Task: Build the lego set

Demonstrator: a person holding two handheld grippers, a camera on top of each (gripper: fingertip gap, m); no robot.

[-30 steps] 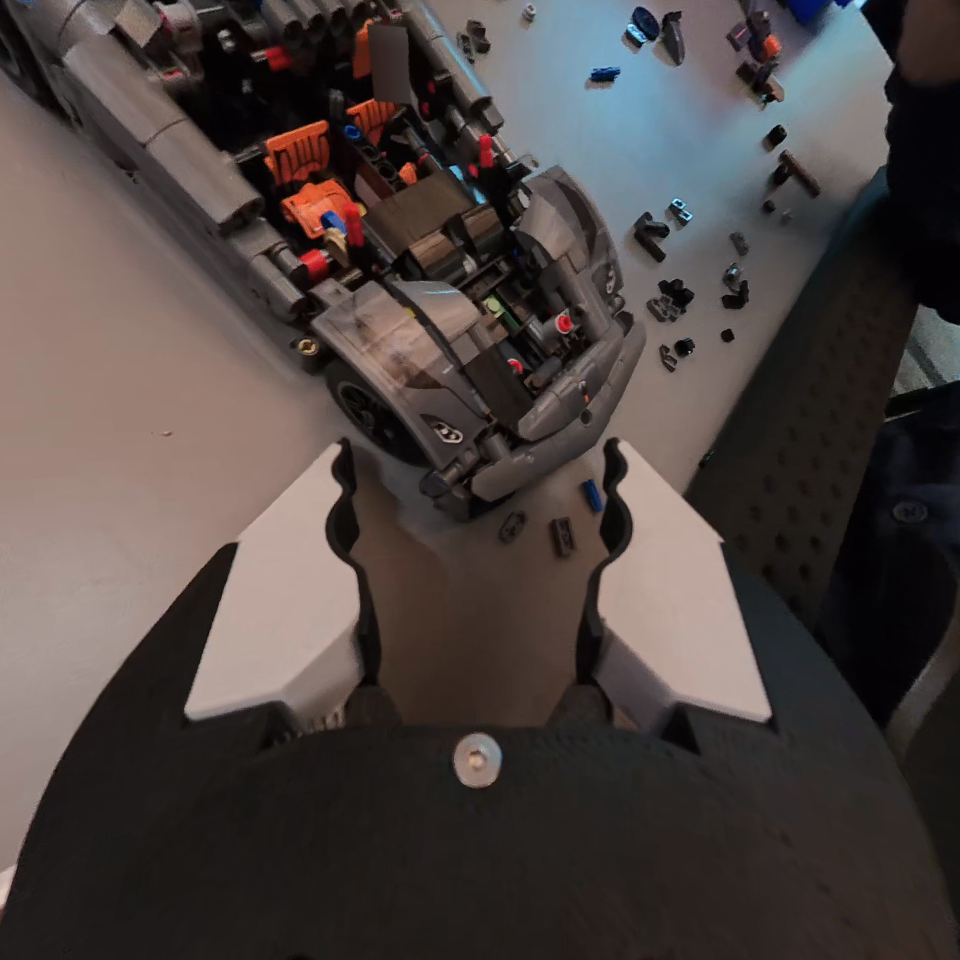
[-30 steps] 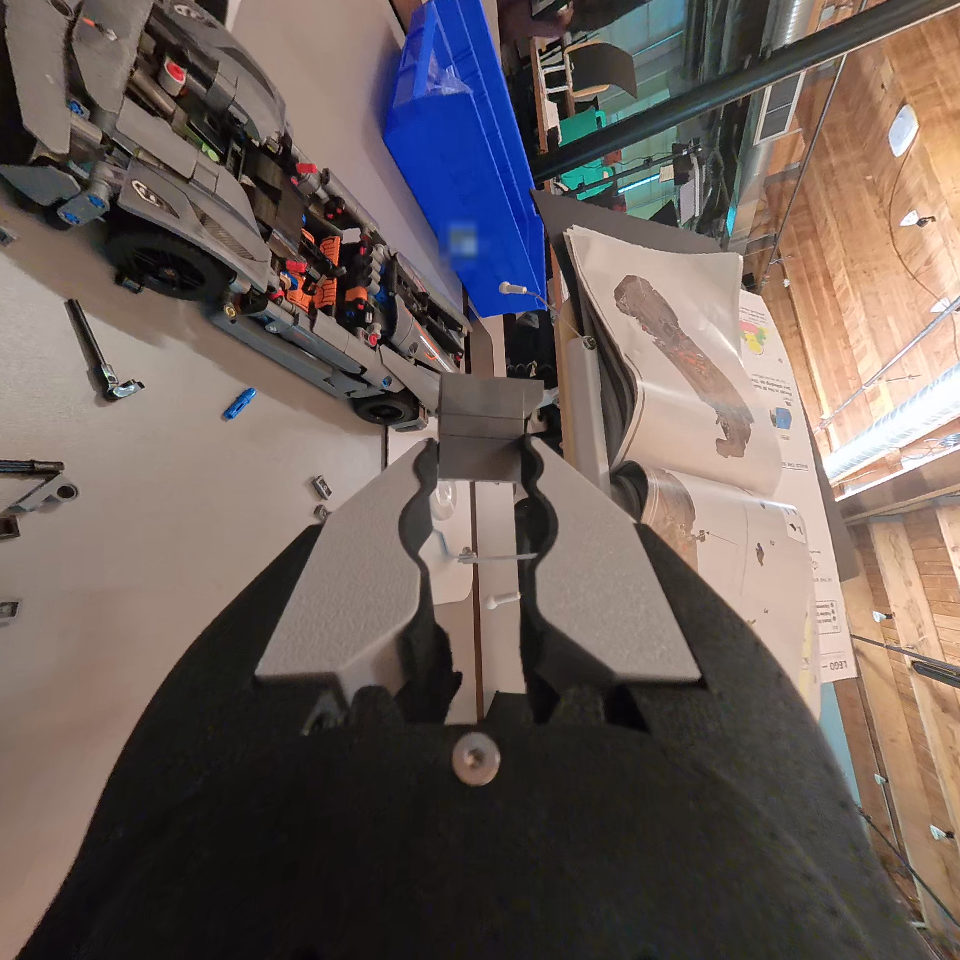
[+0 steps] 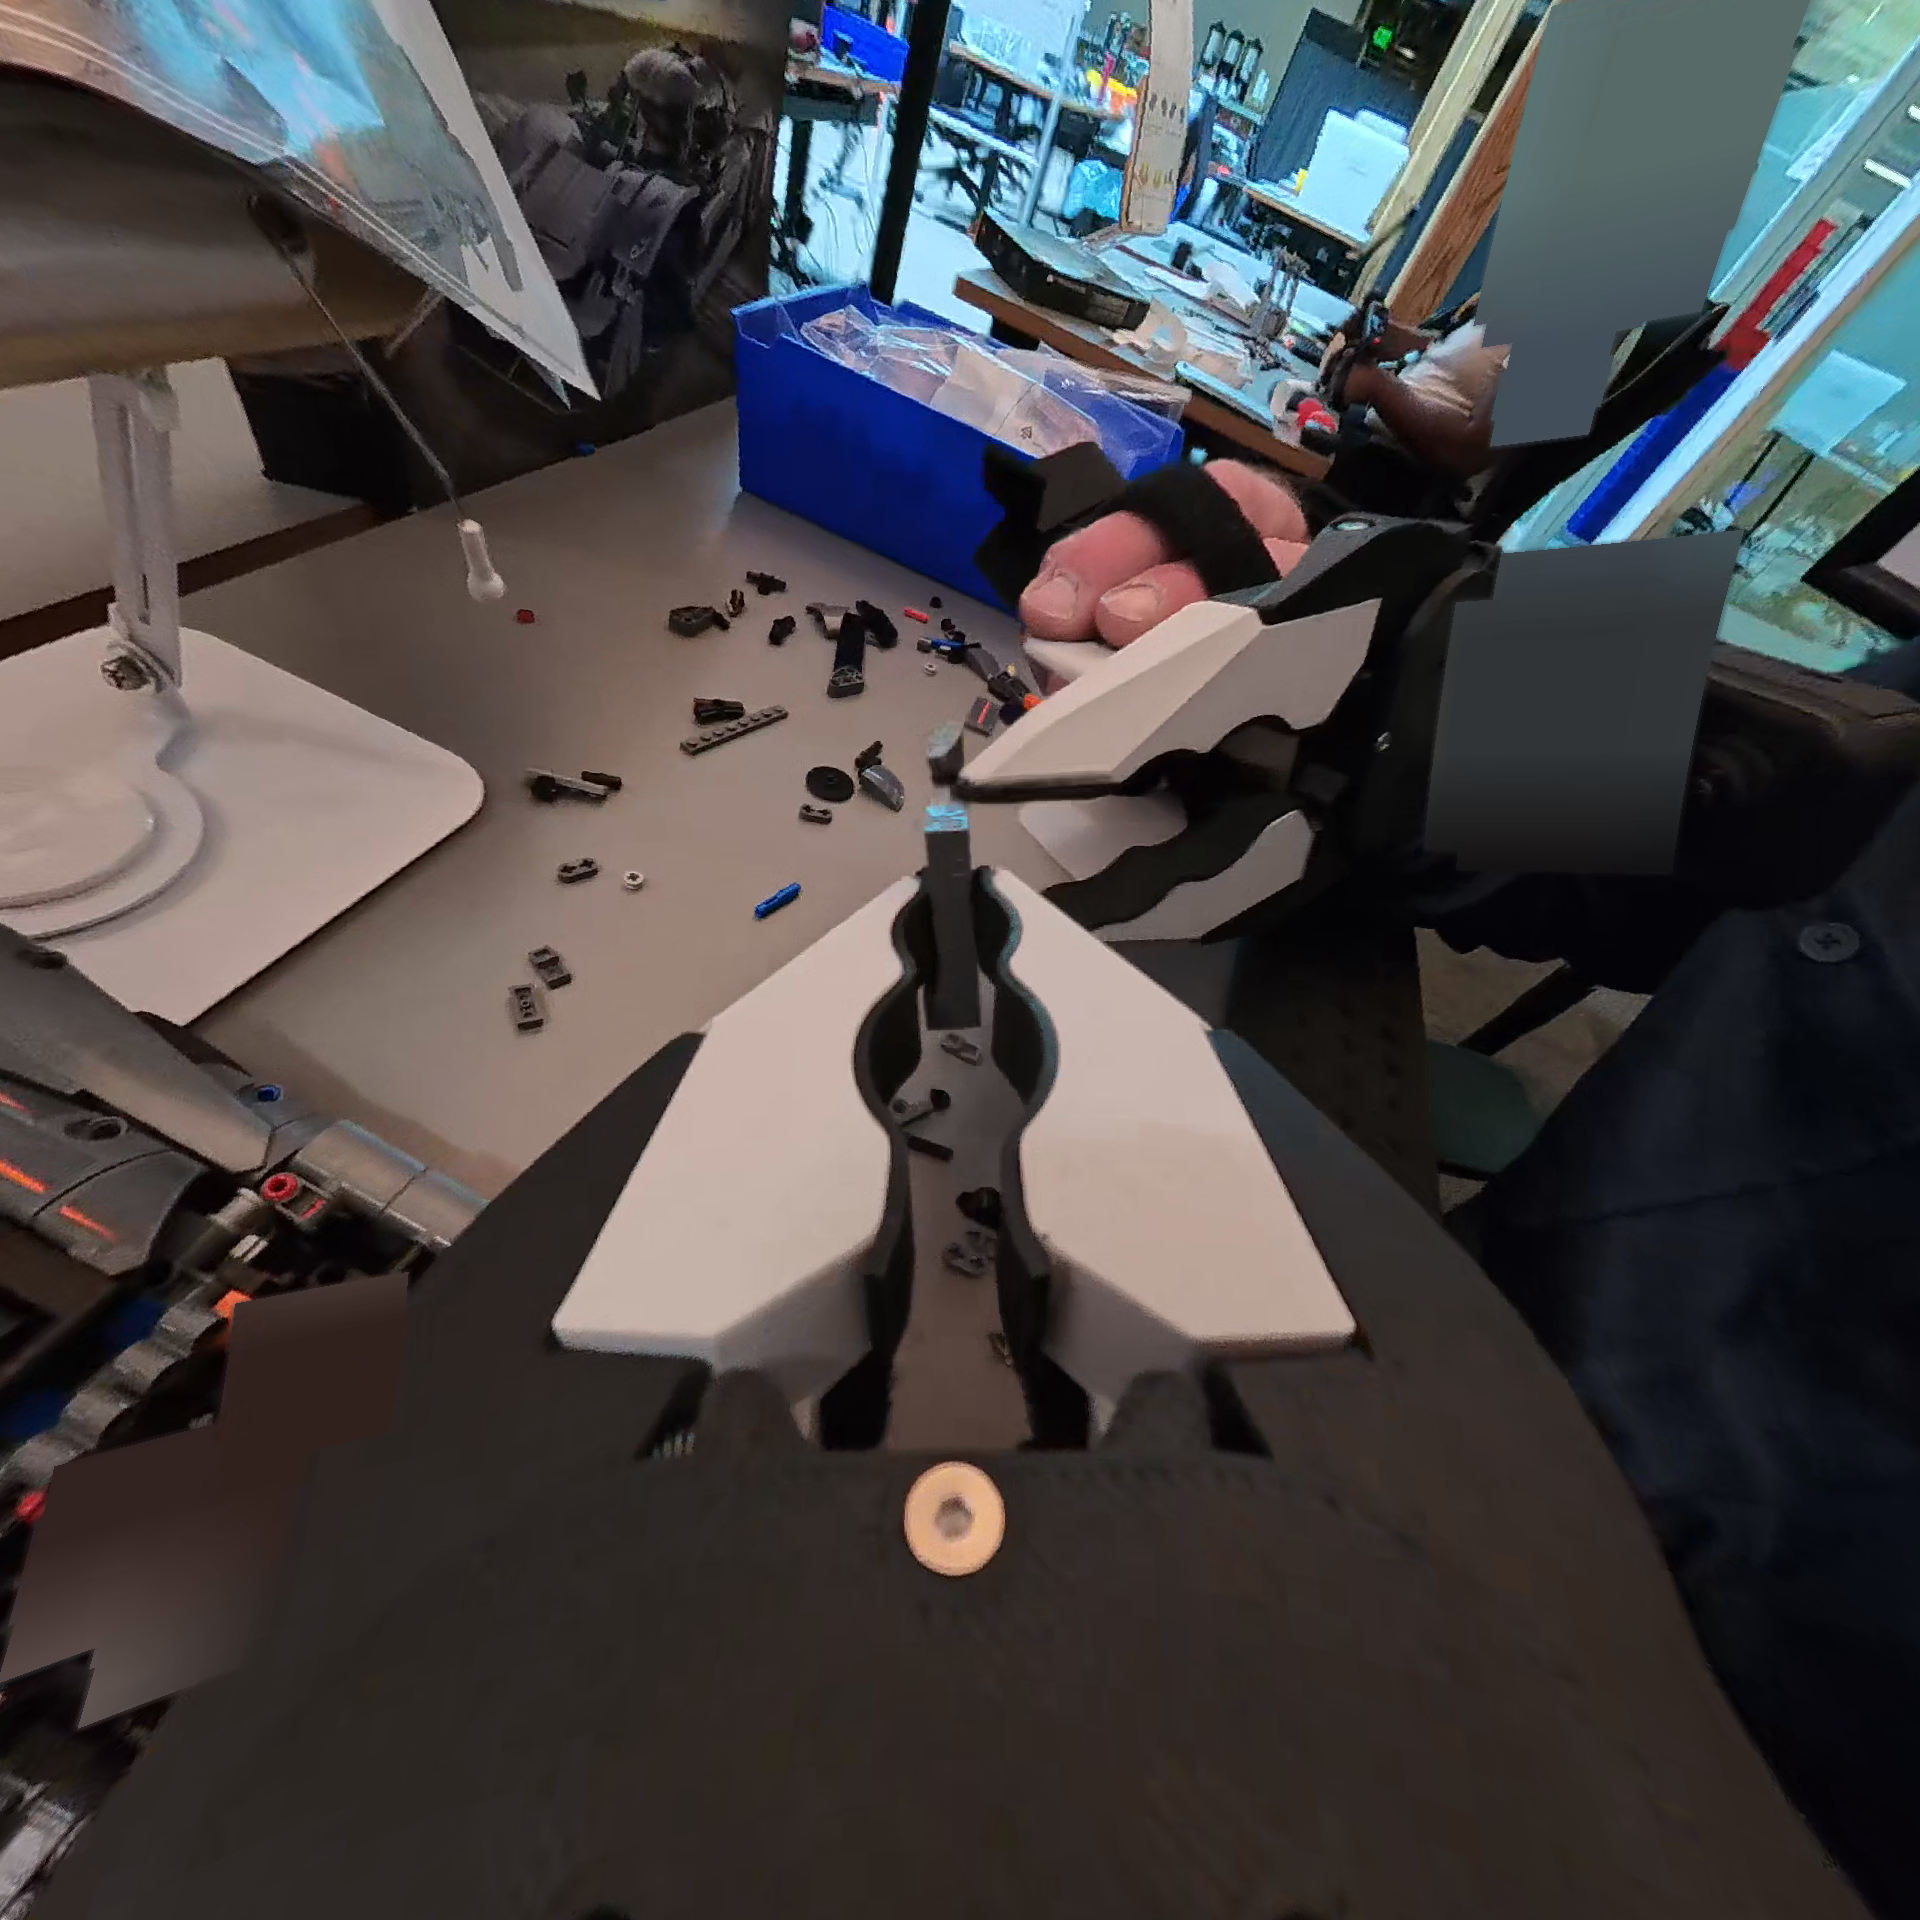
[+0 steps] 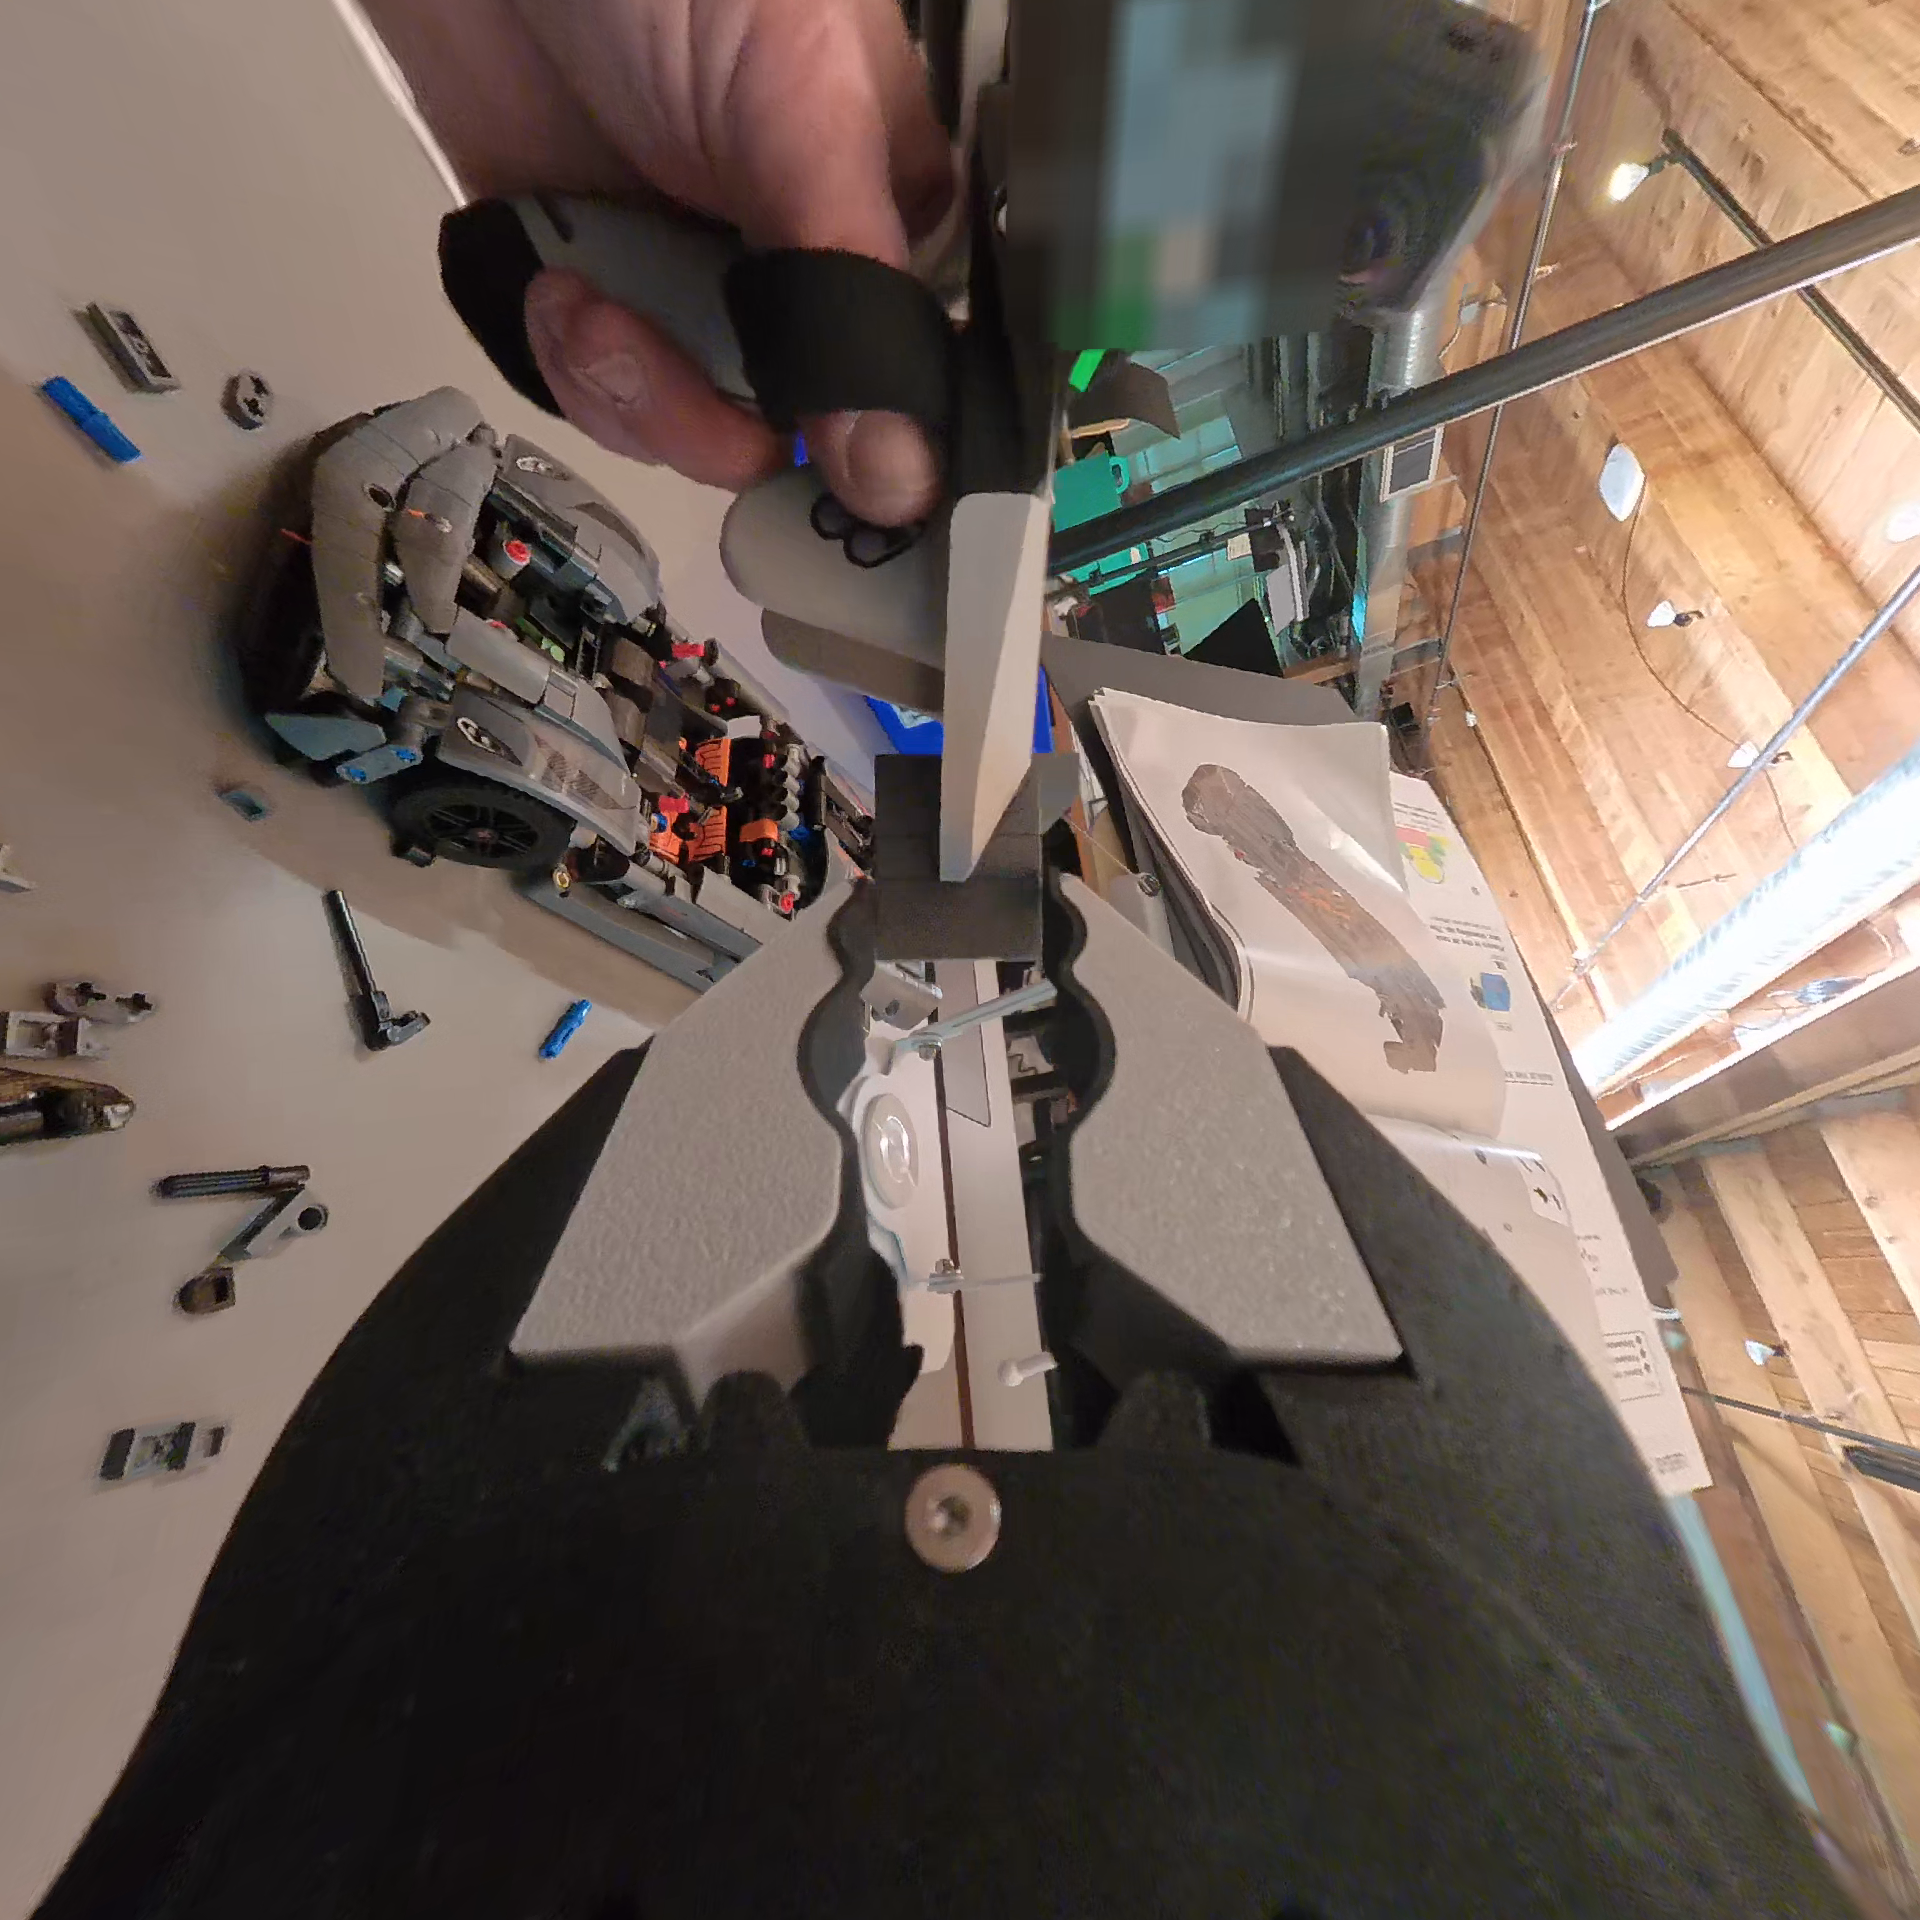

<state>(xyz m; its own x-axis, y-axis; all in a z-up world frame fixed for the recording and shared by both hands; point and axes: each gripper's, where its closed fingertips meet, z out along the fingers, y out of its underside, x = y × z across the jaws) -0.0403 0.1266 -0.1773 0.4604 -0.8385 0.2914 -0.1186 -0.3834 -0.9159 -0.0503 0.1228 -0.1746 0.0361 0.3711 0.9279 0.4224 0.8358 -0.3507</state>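
My right gripper [image 4: 951, 906] is shut on a dark grey panel [image 4: 906, 831] and holds it in the air above the table. My left gripper [image 3: 951, 885] is shut on the same panel [image 3: 951, 935], which shows edge-on between its fingers. In the right wrist view the left gripper [image 4: 987, 727] comes down from above onto the panel, held by a hand [image 4: 675, 156]. In the left wrist view the right gripper [image 3: 1143, 707] reaches in from the right, tips at the panel's far end. The grey lego car [image 4: 468, 675] lies on the table, its side at lower left [image 3: 156, 1174].
Several loose small parts [image 3: 727, 717] are scattered on the grey table [image 3: 416, 1039], more at the left [image 4: 239, 1216]. A blue bin [image 3: 862, 457] with bags stands at the back. The instruction booklet [image 4: 1299, 883] rests on a white stand [image 3: 260, 790]. The grippers are tip to tip, or close to it.
My left gripper was open over the car's front; it has swung up and shut on the panel. The right gripper keeps hold of the panel.
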